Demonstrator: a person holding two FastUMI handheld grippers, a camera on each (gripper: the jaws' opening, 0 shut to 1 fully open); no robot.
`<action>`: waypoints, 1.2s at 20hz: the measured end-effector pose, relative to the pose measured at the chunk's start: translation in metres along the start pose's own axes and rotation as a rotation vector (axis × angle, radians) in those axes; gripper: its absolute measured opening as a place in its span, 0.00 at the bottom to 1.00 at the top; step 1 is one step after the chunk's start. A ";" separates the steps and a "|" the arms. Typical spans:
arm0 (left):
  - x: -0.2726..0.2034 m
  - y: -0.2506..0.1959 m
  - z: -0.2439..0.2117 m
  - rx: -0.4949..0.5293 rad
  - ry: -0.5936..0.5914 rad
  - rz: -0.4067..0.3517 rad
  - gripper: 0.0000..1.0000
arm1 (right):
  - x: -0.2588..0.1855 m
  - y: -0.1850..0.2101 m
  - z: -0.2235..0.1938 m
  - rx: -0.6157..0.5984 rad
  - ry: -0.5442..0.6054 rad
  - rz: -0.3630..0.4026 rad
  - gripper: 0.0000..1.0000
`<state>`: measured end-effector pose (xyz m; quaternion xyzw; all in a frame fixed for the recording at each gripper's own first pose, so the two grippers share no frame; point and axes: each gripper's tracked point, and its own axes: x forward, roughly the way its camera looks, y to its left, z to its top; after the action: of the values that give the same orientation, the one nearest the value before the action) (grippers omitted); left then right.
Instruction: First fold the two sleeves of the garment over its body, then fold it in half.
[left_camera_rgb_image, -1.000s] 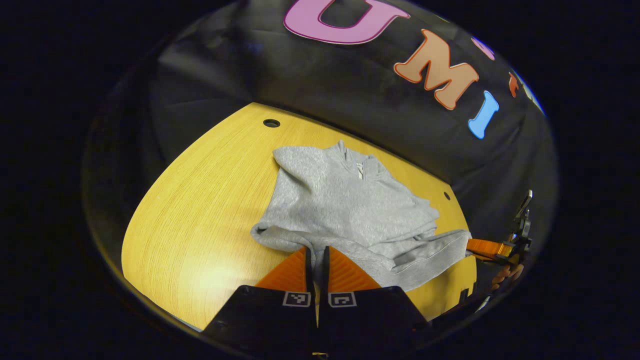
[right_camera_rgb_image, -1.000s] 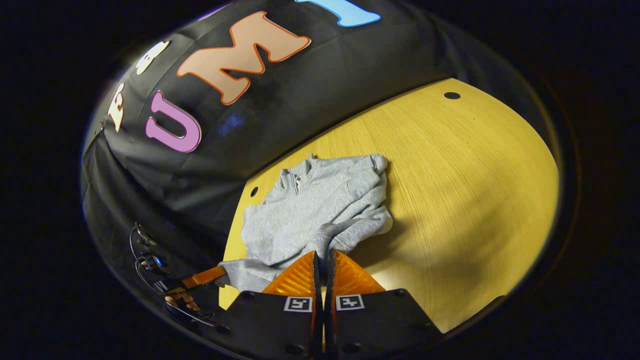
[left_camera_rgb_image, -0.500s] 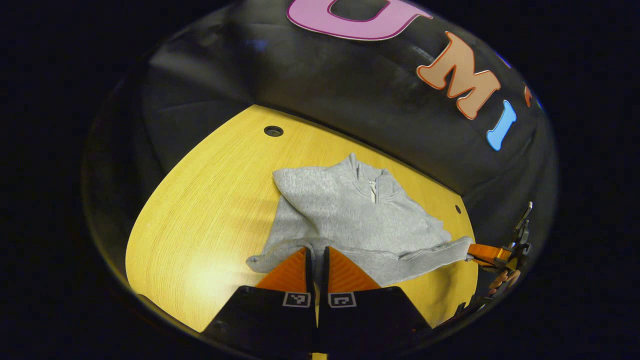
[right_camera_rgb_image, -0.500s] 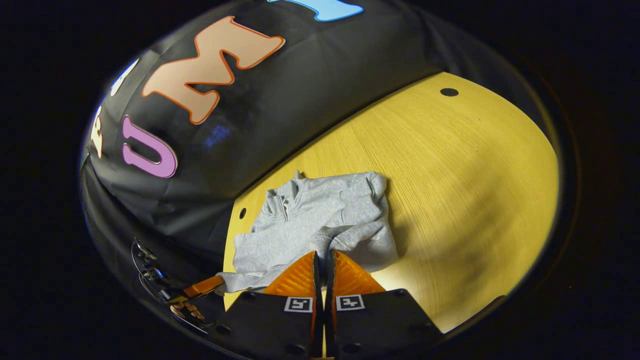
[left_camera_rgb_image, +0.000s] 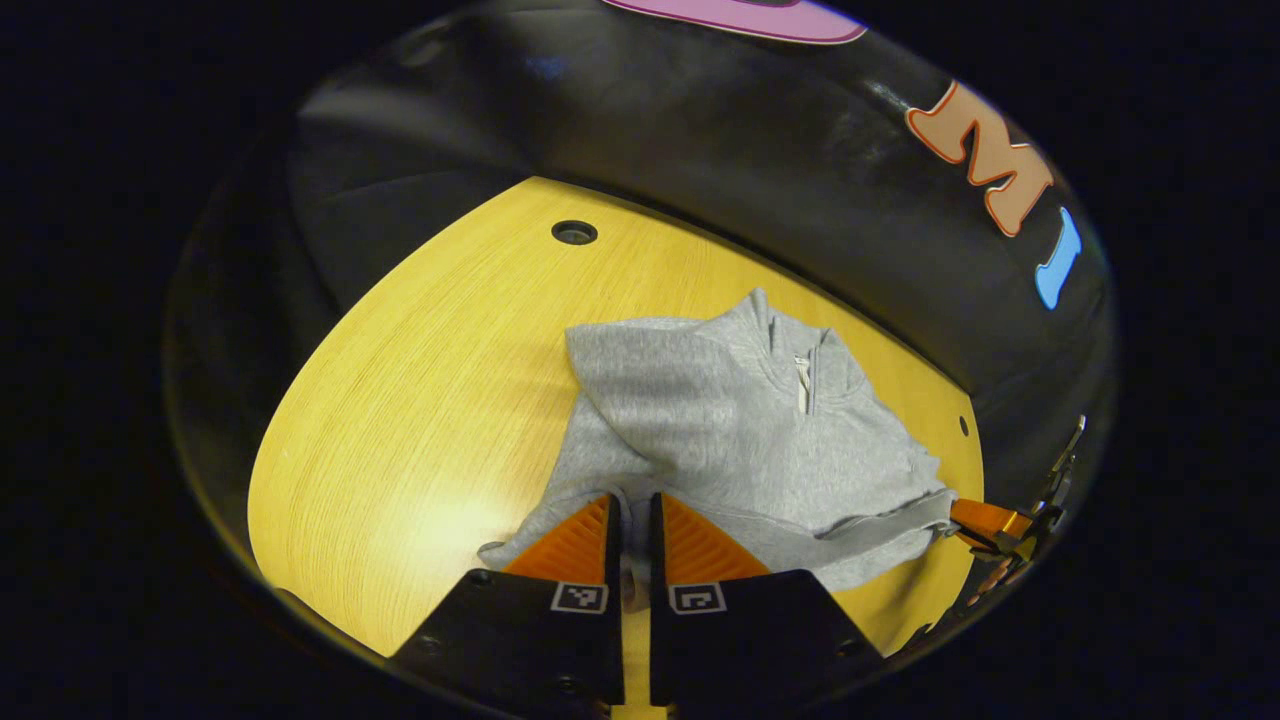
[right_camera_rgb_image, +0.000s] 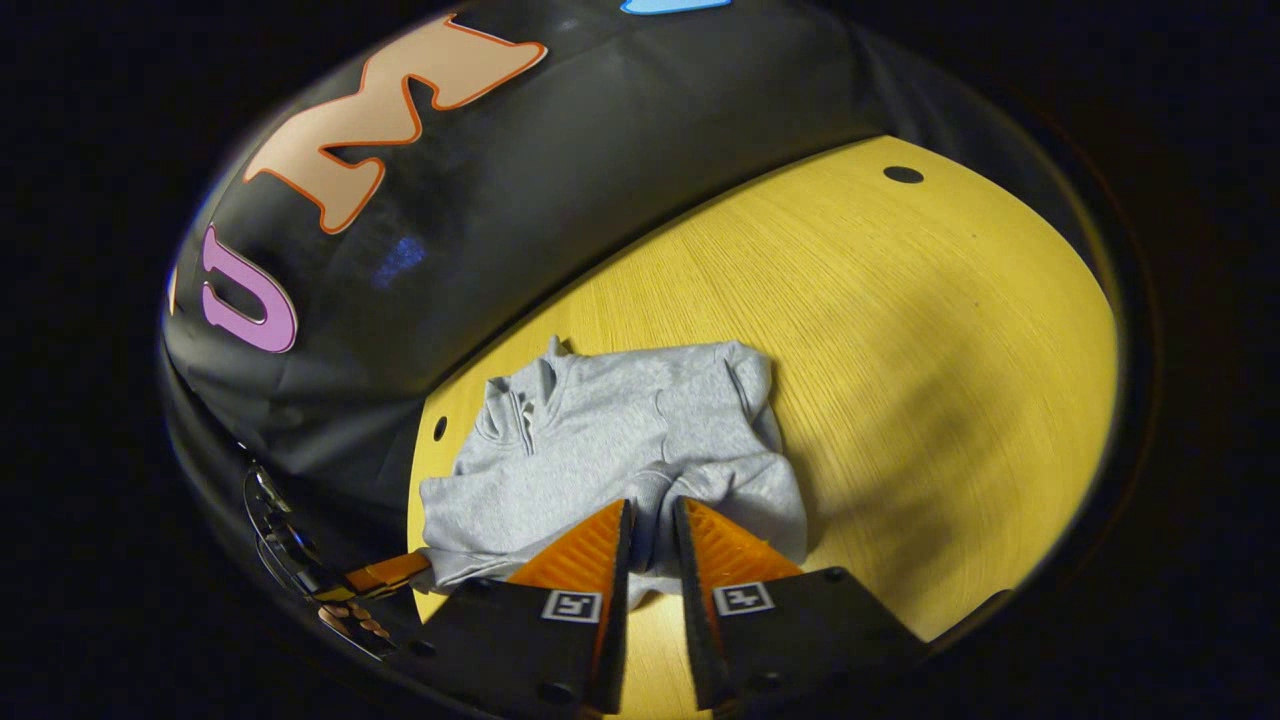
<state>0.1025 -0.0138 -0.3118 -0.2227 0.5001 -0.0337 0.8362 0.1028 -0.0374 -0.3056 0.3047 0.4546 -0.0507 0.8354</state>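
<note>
Left gripper view. Grey zip-neck sweatshirt (left_camera_rgb_image: 740, 420) lies on the yellow wood-grain table (left_camera_rgb_image: 420, 400), right of centre, collar toward 12 o'clock near the black cloth wall (left_camera_rgb_image: 700, 140). The short zip (left_camera_rgb_image: 806, 378) at the collar is partly open. Both sleeves are folded in across the body; the near hem is bunched and rumpled. Left gripper (left_camera_rgb_image: 630, 510) sits at 6 o'clock, fingers a narrow gap apart with a fold of grey hem in the gap; whether both fingers press on the cloth I cannot tell. A round hole (left_camera_rgb_image: 574, 232) in the tabletop at 11 o'clock, a smaller one (left_camera_rgb_image: 963, 426) at 3 o'clock by the table edge. At 4 o'clock the right gripper (left_camera_rgb_image: 965, 518) touches the sweatshirt's far hem corner, a hand (left_camera_rgb_image: 1000, 575) behind it, partly hidden.

Right gripper view. Sweatshirt (right_camera_rgb_image: 610, 440) lies left of centre on the table (right_camera_rgb_image: 900, 350), collar toward 11 o'clock, close to the wall (right_camera_rgb_image: 560, 160). Right gripper (right_camera_rgb_image: 650, 520) is at 6 o'clock, fingers clearly apart, the hem's edge lying slack between them, not clamped. At 8 o'clock the left gripper (right_camera_rgb_image: 400, 570) meets the hem's other corner; a hand (right_camera_rgb_image: 355, 625) holds it, fingers just visible. One table hole (right_camera_rgb_image: 903, 174) at 1 o'clock, another (right_camera_rgb_image: 440, 428) beside the sweatshirt's shoulder at 9 o'clock.
</note>
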 end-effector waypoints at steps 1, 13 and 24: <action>-0.001 0.001 0.010 0.000 -0.034 0.009 0.17 | -0.002 0.009 0.010 -0.013 -0.038 0.025 0.39; -0.123 -0.024 0.125 0.346 -0.646 0.188 0.96 | -0.112 0.041 0.078 -0.389 -0.512 -0.020 0.95; -0.217 -0.071 0.091 0.447 -0.800 0.131 0.96 | -0.225 0.065 0.080 -0.651 -0.815 -0.070 0.95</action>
<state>0.0841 0.0136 -0.0684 -0.0005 0.1315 0.0010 0.9913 0.0537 -0.0719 -0.0656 -0.0306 0.0947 -0.0492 0.9938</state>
